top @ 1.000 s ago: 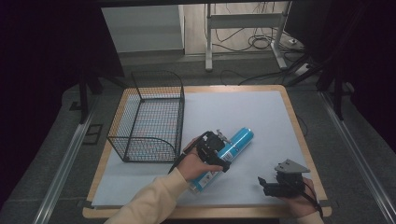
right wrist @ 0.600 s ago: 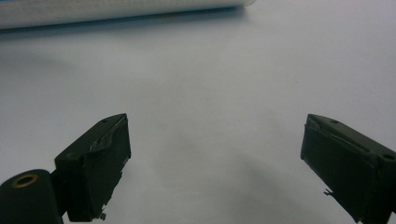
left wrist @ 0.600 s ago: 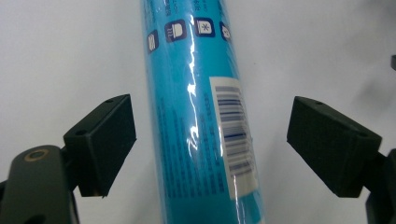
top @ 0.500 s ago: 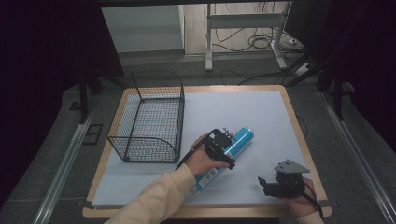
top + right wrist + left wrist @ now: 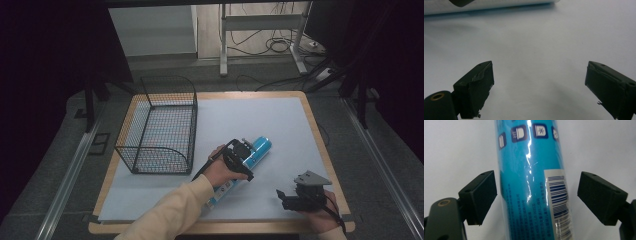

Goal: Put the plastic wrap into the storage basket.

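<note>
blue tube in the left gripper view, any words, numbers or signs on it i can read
No text reads clearly enough to quote.
Blue tube: a row of small square pictogram icons near the top, symbols only, no legible words.
Blue tube, white panel: a barcode, its digits too blurred to read.
Blue tube, left of the barcode: lines of fine print, too small and blurred to read.
High view: print on the tube is too small to read.

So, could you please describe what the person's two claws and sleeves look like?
The left claw has two black, blocky rectangular jaws with small screw holes and a brass-coloured pivot; a black cable trails from it. The right claw matches and carries a grey three-cornered plate. The left arm wears a cream long sleeve.
</note>
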Demonstrator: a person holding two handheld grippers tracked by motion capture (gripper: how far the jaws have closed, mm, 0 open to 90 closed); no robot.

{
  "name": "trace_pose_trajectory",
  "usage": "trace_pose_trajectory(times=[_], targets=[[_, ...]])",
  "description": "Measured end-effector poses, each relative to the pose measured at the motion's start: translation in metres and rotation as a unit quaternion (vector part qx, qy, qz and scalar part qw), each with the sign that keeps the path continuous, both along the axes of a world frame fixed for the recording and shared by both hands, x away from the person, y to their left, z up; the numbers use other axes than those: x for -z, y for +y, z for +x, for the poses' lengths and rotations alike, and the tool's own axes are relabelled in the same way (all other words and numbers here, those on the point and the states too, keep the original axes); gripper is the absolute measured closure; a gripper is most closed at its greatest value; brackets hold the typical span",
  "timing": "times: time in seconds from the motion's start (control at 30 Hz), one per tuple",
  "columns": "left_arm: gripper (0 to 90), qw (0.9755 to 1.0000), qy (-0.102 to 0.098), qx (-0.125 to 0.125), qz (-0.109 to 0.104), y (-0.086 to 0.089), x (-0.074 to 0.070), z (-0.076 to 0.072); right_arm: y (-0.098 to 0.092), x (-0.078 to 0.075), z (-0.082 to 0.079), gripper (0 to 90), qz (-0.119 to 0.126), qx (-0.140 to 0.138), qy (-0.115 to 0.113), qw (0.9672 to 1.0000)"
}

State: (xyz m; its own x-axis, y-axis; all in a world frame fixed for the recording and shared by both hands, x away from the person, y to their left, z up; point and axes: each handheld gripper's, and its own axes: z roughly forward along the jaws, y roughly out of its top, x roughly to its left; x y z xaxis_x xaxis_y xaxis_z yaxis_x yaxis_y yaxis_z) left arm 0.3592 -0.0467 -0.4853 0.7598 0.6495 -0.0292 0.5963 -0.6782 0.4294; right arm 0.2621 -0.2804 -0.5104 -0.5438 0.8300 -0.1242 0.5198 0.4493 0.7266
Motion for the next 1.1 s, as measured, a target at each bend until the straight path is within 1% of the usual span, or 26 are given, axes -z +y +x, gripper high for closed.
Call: trace_pose_trajectory(times=[0.07, 0.13, 0.27, 0.37, 0.43, 0.5, 0.6, 0.7, 0.77, 0.83, 0.9, 1.03, 1.1], targets=[[16.3, 0.9999, 0.009, -0.003, -0.003, 0.001, 0.003, 0.001, 0.0, 0.0, 0.0, 8.5, 0.001, 0.001, -0.001, 1.0], [17.3, 0.9999, 0.015, -0.004, 0.002, 0.001, 0.006, 0.002, 0.0, 0.0, 0.0, 8.6, 0.0, 0.001, 0.001, 1.0], [19.1, 0.9996, 0.025, -0.011, 0.006, 0.001, 0.01, 0.006, 0.0, 0.0, 0.0, 8.5, 0.0, 0.0, 0.001, 1.0], [22.0, 0.9994, 0.031, -0.015, 0.011, 0.0, 0.012, 0.008, 0.0, 0.0, 0.0, 8.6, 0.0, 0.001, -0.001, 1.0], [24.4, 0.9993, 0.032, -0.018, 0.011, 0.0, 0.013, 0.008, 0.0, 0.0, 0.0, 8.5, 0.0, 0.0, 0.0, 1.0], [27.0, 0.9991, 0.038, -0.017, 0.01, -0.001, 0.014, 0.009, 0.0, 0.0, 0.0, 8.5, 0.0, 0.0, -0.001, 1.0], [28.9, 0.9988, 0.044, -0.016, 0.01, -0.002, 0.015, 0.009, 0.0, 0.0, 0.0, 8.6, 0.0, 0.0, 0.0, 1.0], [29.5, 0.9988, 0.045, -0.017, 0.013, -0.003, 0.015, 0.009, 0.0, 0.0, 0.0, 8.6, 0.0, 0.0, -0.001, 1.0], [29.9, 0.9986, 0.048, -0.02, 0.011, -0.002, 0.015, 0.01, 0.0, 0.0, 0.0, 8.6, 0.0, 0.0, 0.0, 1.0], [30.3, 0.9983, 0.052, -0.025, 0.002, -0.001, 0.015, 0.01, 0.0, 0.0, 0.0, 8.6, 0.0, 0.0, 0.0, 1.0], [30.5, 0.9981, 0.056, -0.025, -0.001, 0.001, 0.014, 0.012, 0.0, 0.0, 0.0, 8.6, 0.0, 0.001, -0.001, 1.0], [30.7, 0.9975, 0.066, -0.026, -0.005, 0.002, 0.014, 0.014, 0.0, 0.0, 0.0, 8.6, 0.0, 0.001, -0.001, 1.0], [30.8, 0.9971, 0.072, -0.024, -0.003, 0.002, 0.013, 0.015, 0.0, 0.0, 0.0, 8.7, 0.0, 0.001, -0.001, 1.0]])
